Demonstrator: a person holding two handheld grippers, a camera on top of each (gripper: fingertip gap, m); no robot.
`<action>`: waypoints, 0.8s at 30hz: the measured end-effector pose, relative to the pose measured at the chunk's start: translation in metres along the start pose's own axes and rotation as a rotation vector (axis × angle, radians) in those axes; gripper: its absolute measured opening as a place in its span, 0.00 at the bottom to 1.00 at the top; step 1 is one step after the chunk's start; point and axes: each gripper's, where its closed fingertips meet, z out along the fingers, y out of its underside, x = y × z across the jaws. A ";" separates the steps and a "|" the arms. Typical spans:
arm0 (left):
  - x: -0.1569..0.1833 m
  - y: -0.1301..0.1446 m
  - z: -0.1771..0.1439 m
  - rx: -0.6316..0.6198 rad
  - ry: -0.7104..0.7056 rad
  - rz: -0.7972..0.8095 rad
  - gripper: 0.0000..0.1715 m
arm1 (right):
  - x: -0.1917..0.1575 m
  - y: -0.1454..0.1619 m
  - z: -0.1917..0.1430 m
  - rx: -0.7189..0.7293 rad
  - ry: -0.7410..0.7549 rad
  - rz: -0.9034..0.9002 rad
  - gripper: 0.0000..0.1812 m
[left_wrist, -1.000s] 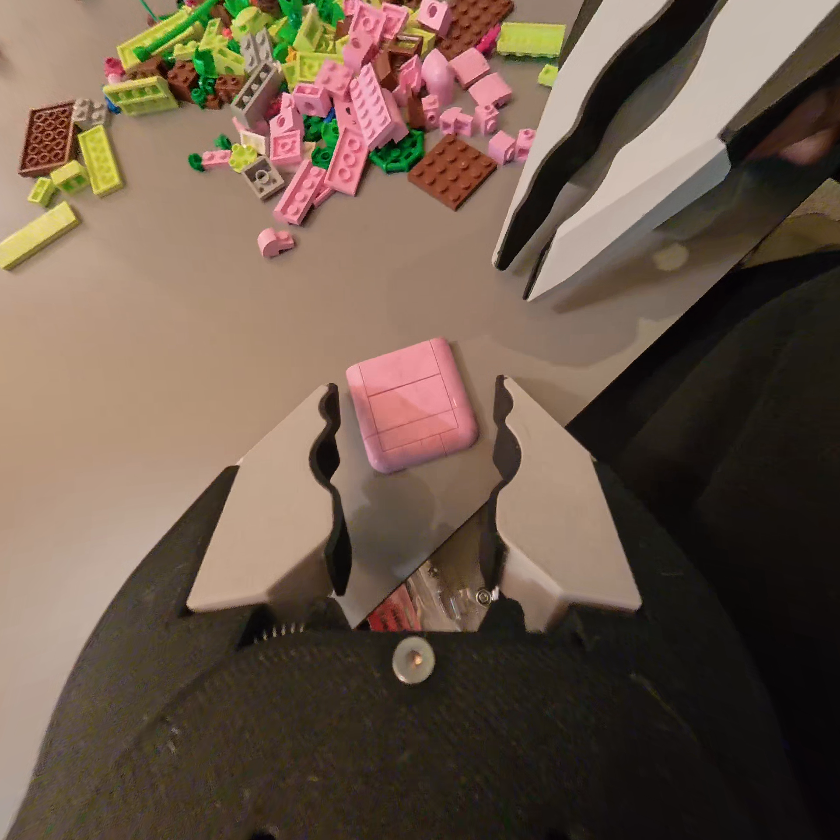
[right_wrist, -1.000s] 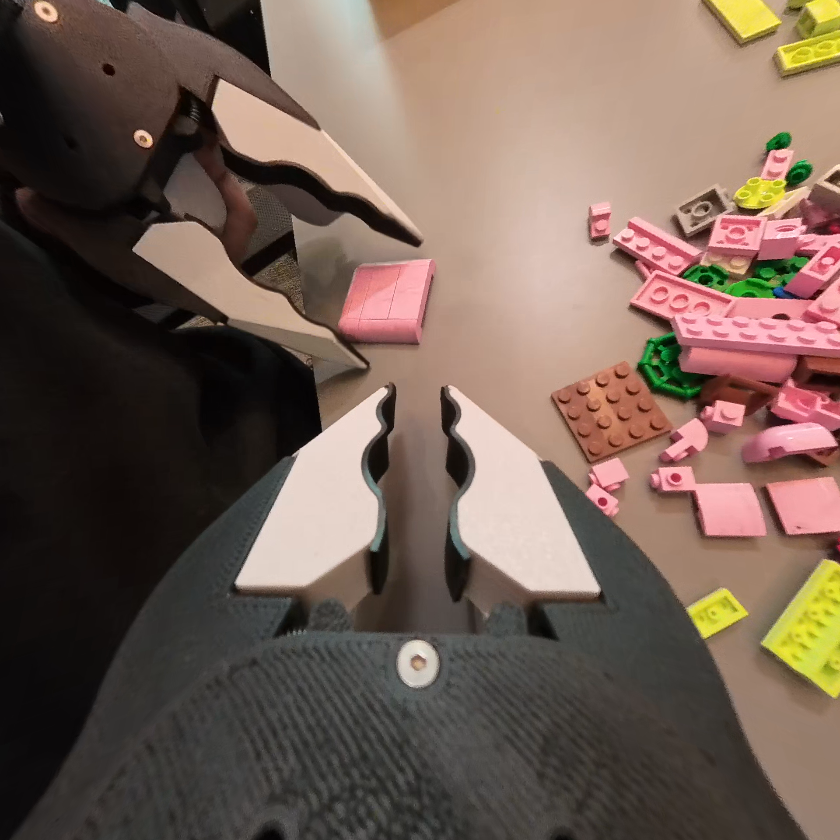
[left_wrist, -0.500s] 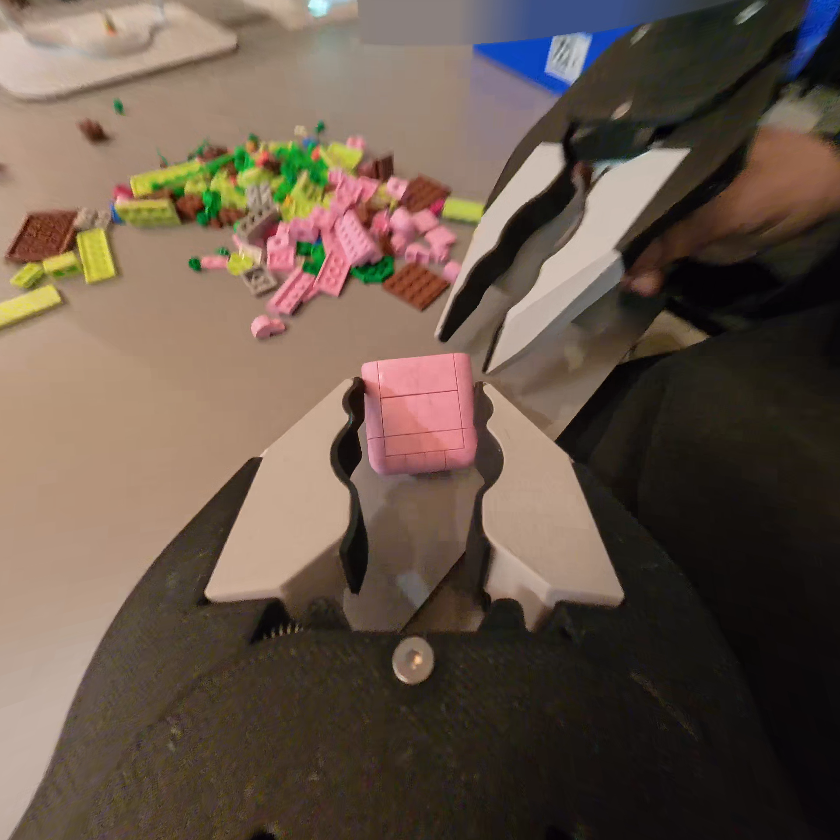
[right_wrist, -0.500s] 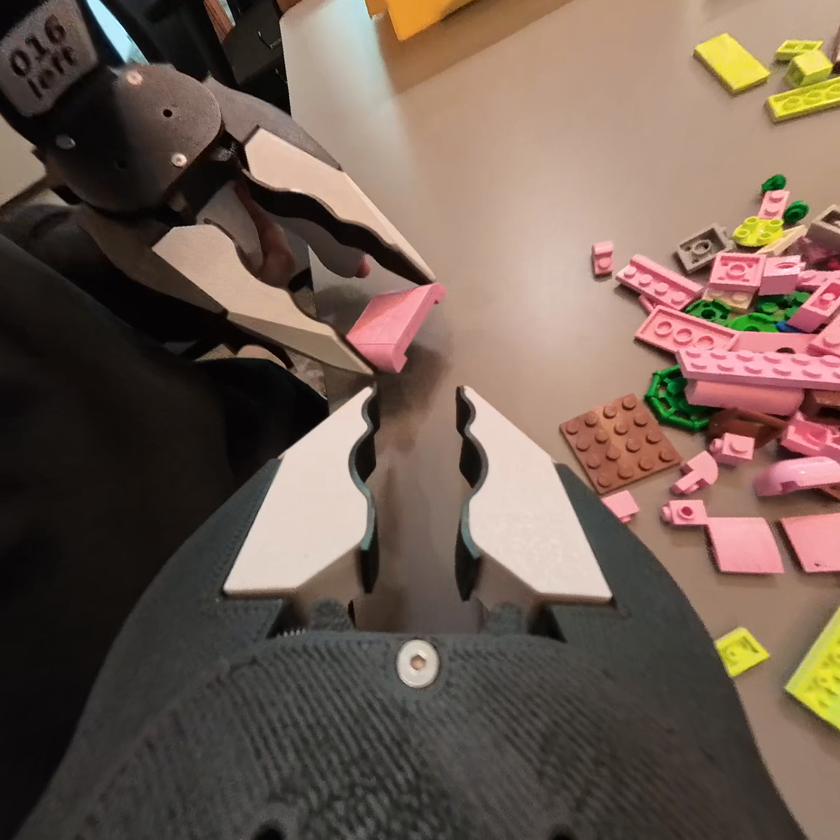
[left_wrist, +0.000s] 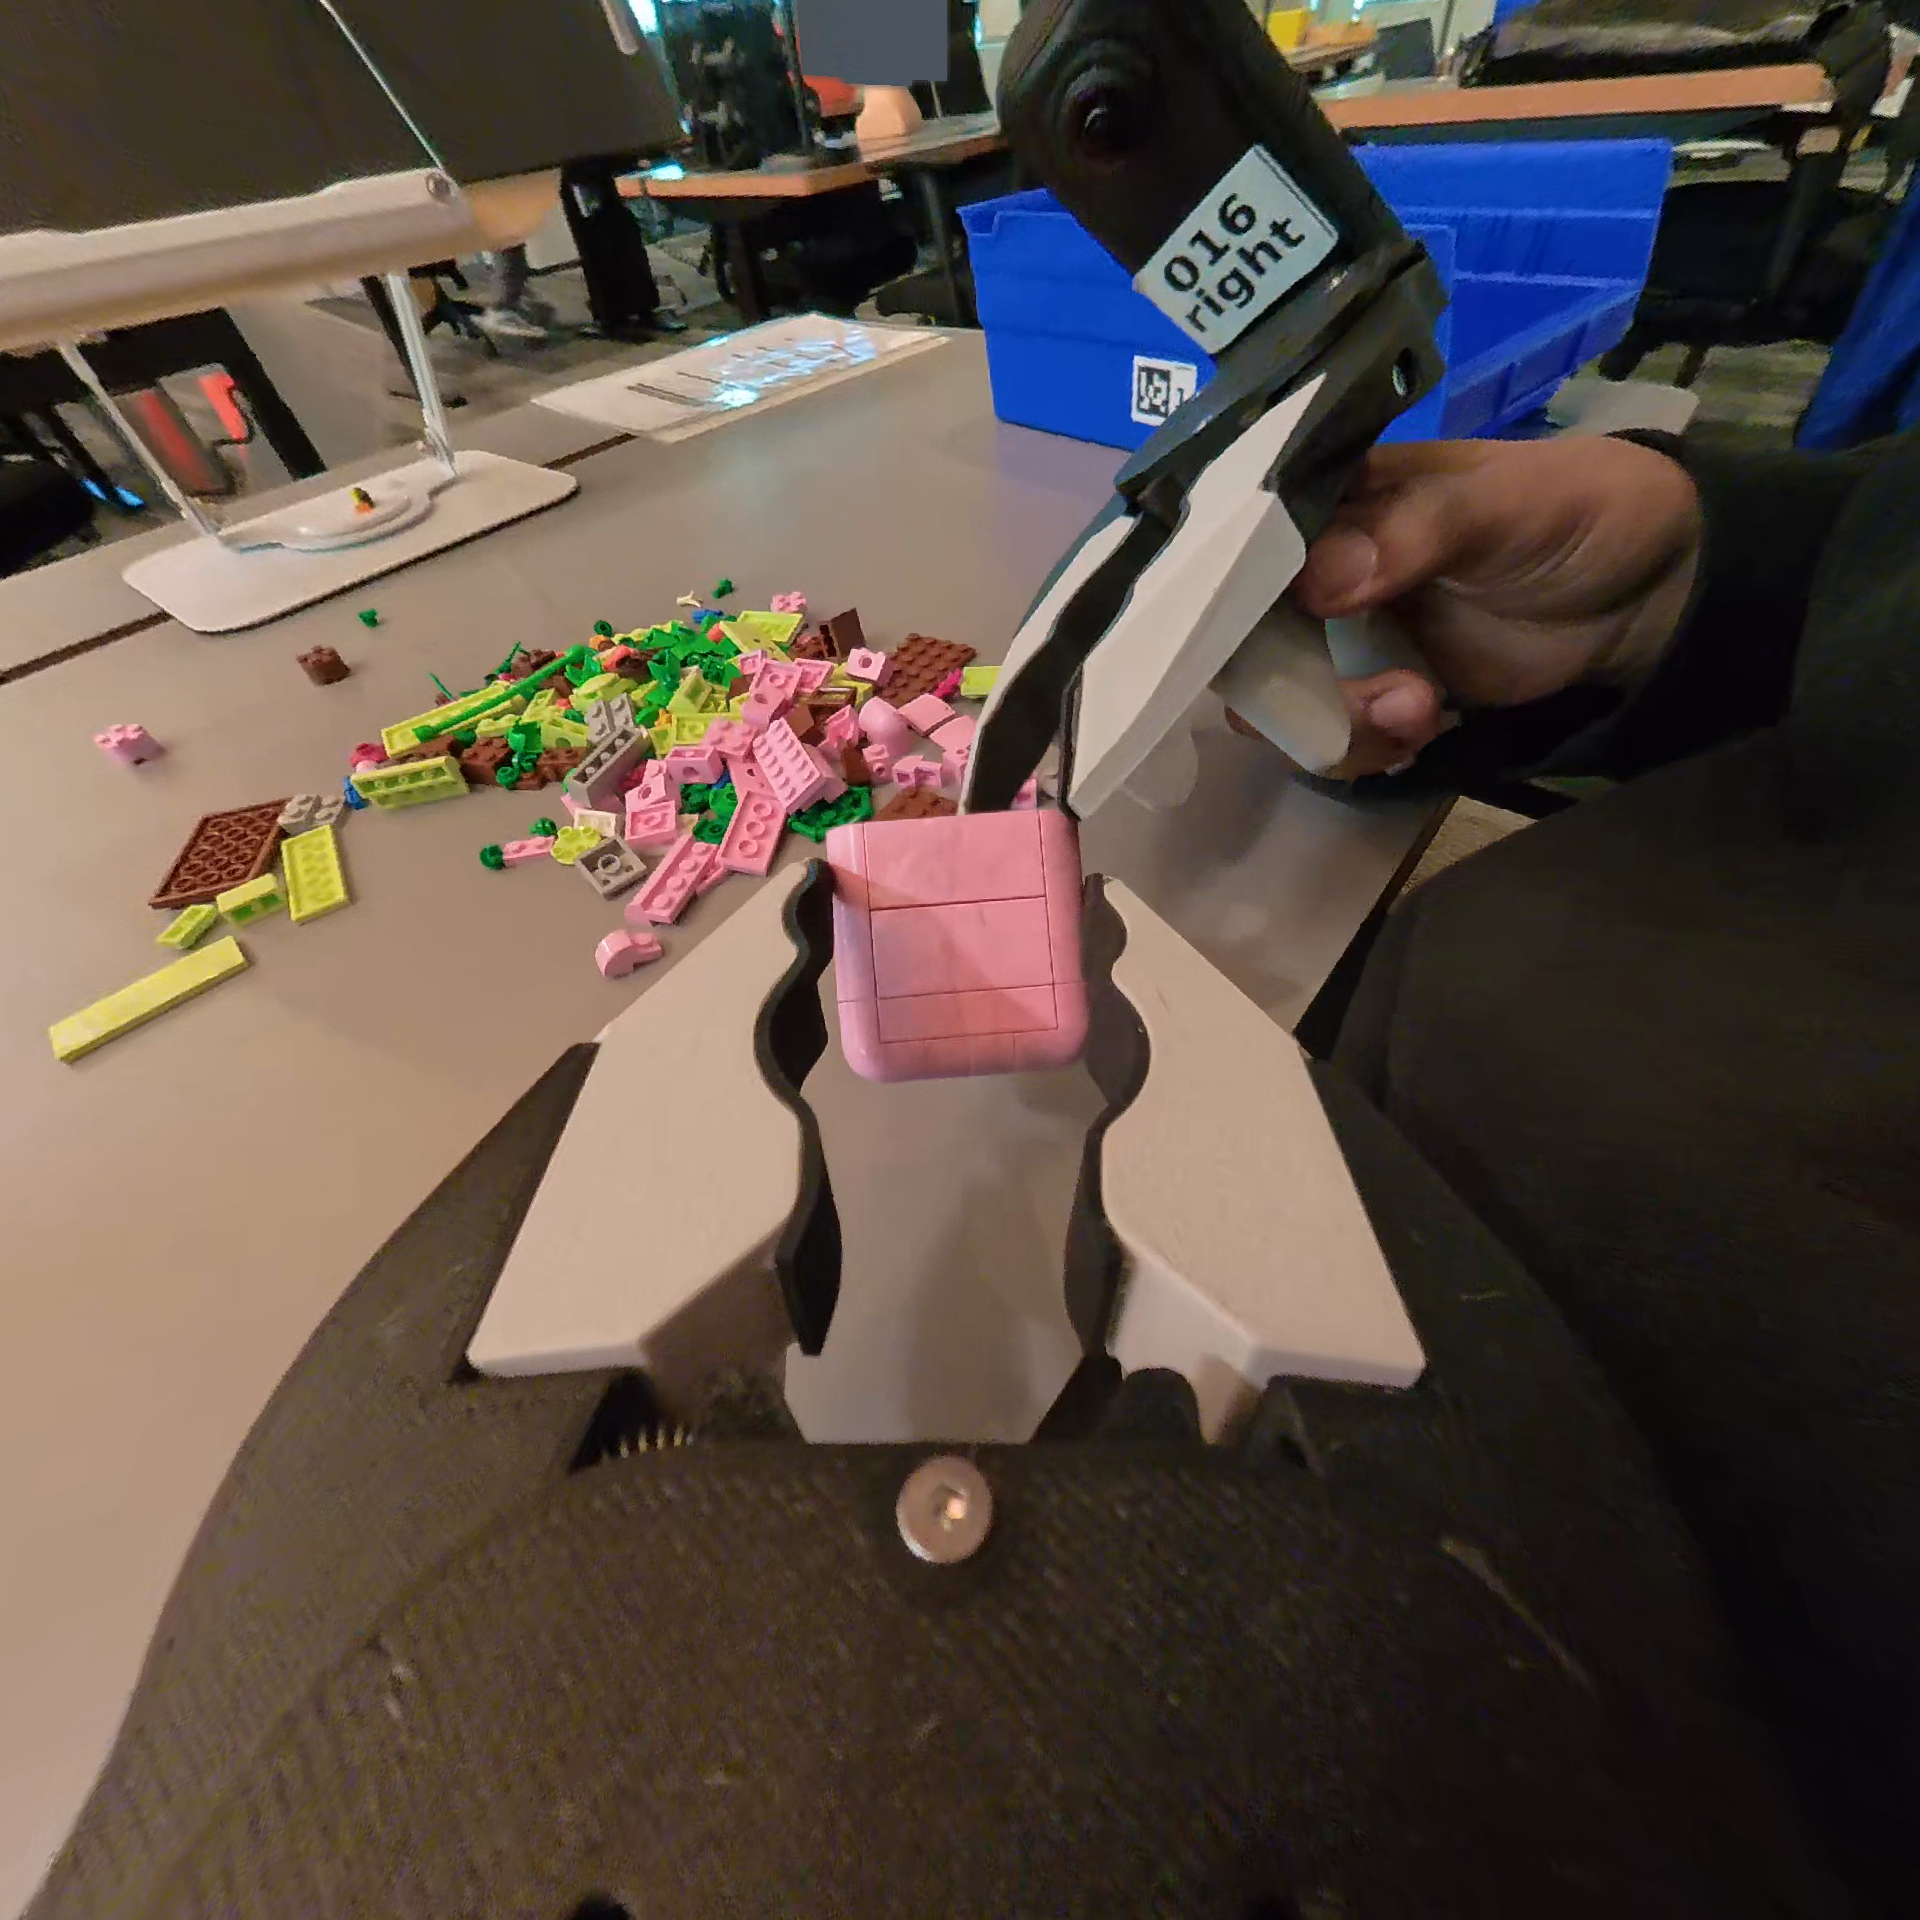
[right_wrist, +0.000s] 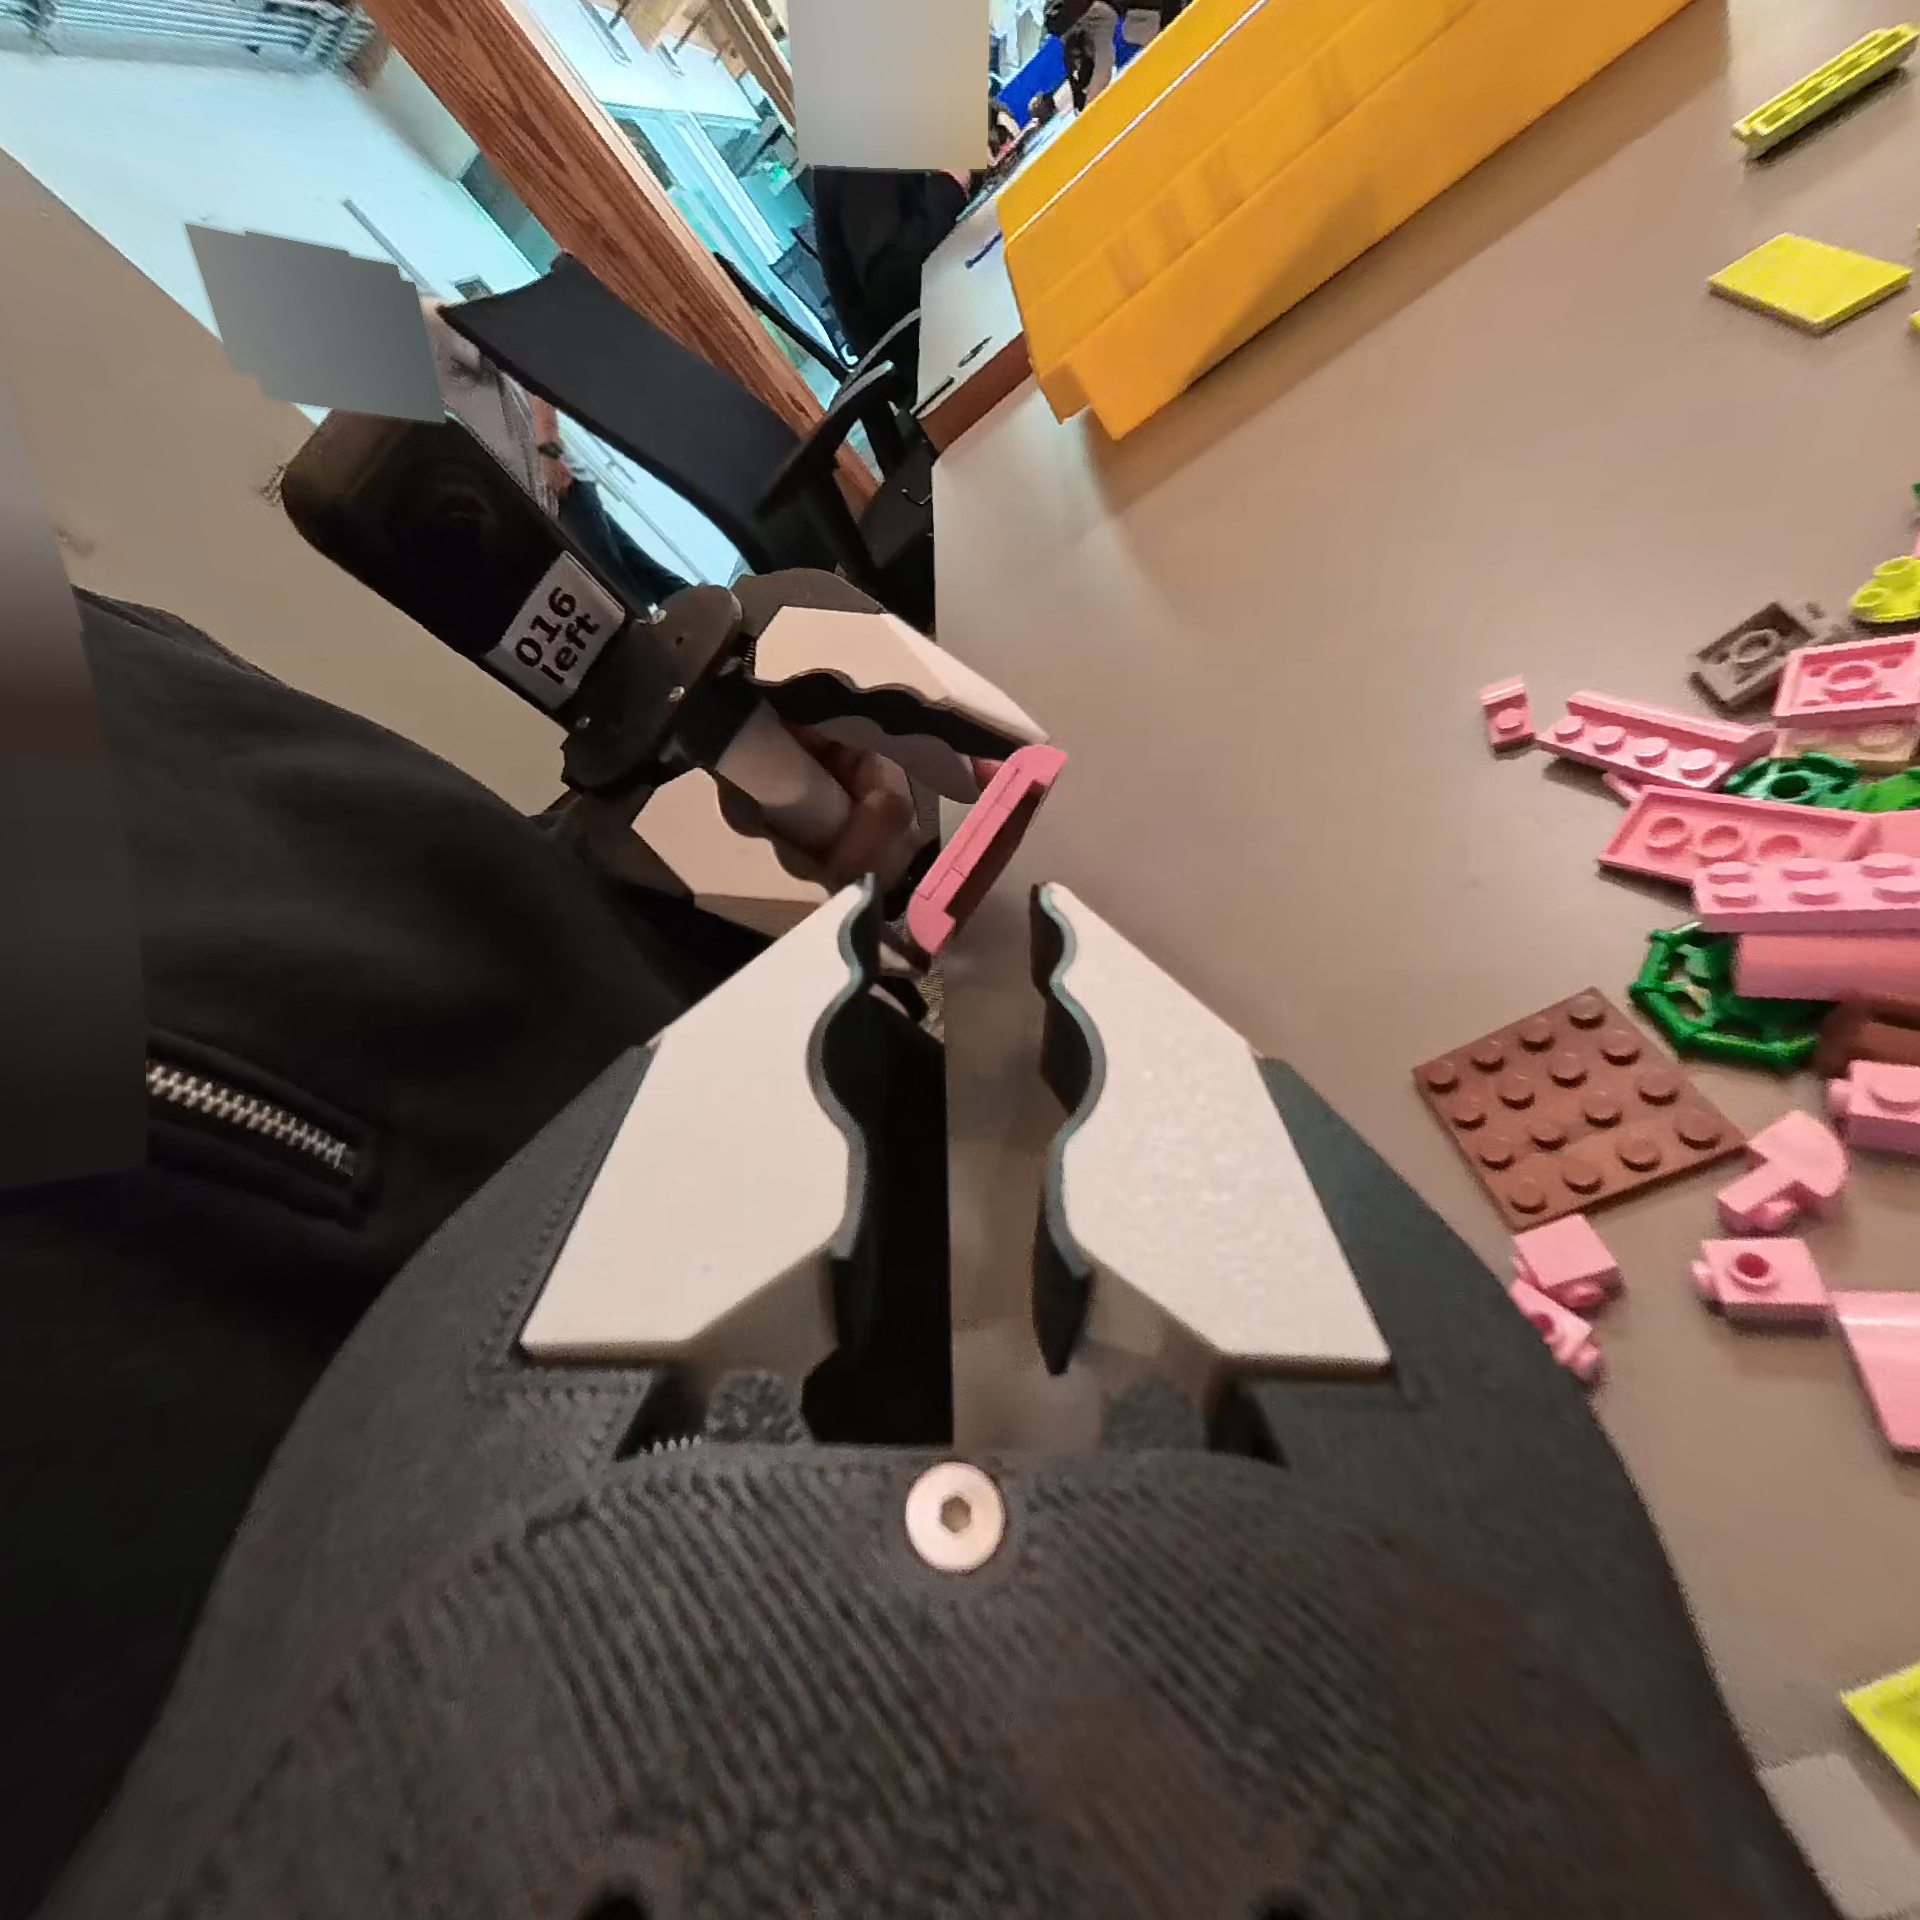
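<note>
My left gripper (left_wrist: 956, 891) is shut on a pink smooth-topped block with rounded corners (left_wrist: 956, 945) and holds it tilted up, off the grey table (left_wrist: 312, 1143). In the right wrist view the block (right_wrist: 992, 831) stands on edge, hollow underside showing, with the left gripper's upper finger (right_wrist: 914, 691) on its top end. My right gripper (right_wrist: 951, 899) is open, and its fingertips sit at the block's lower end. In the left wrist view the right gripper (left_wrist: 1023, 805) points down just behind the block's far edge, held by a hand (left_wrist: 1507, 561).
A pile of pink, lime, green and brown bricks (left_wrist: 707, 748) lies mid-table, with a brown studded plate (right_wrist: 1569, 1107) nearest me. A blue bin (left_wrist: 1049, 312), a yellow bin (right_wrist: 1247, 187) and a white stand base (left_wrist: 343, 530) sit further off. The table edge and a dark jacket (right_wrist: 312, 935) are close by. My two grippers' fingertips are within a few centimetres of each other. My right gripper's tips are some 9 cm from the brown studded plate (right_wrist: 1569, 1107).
My left gripper closed on the pink block, lifted it off the table and tipped it upright. My right gripper opened slightly wider and came up to the block.
</note>
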 end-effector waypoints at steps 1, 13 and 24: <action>0.000 -0.001 0.000 0.006 -0.003 0.009 0.27 | -0.001 0.001 0.001 -0.004 -0.002 -0.001 0.14; 0.014 -0.005 0.005 0.038 0.061 -0.010 0.29 | 0.001 0.010 0.004 -0.073 0.002 -0.012 0.03; 0.047 0.008 0.002 -0.097 0.466 -0.416 0.11 | -0.012 0.026 -0.010 -0.238 -0.114 -0.175 0.03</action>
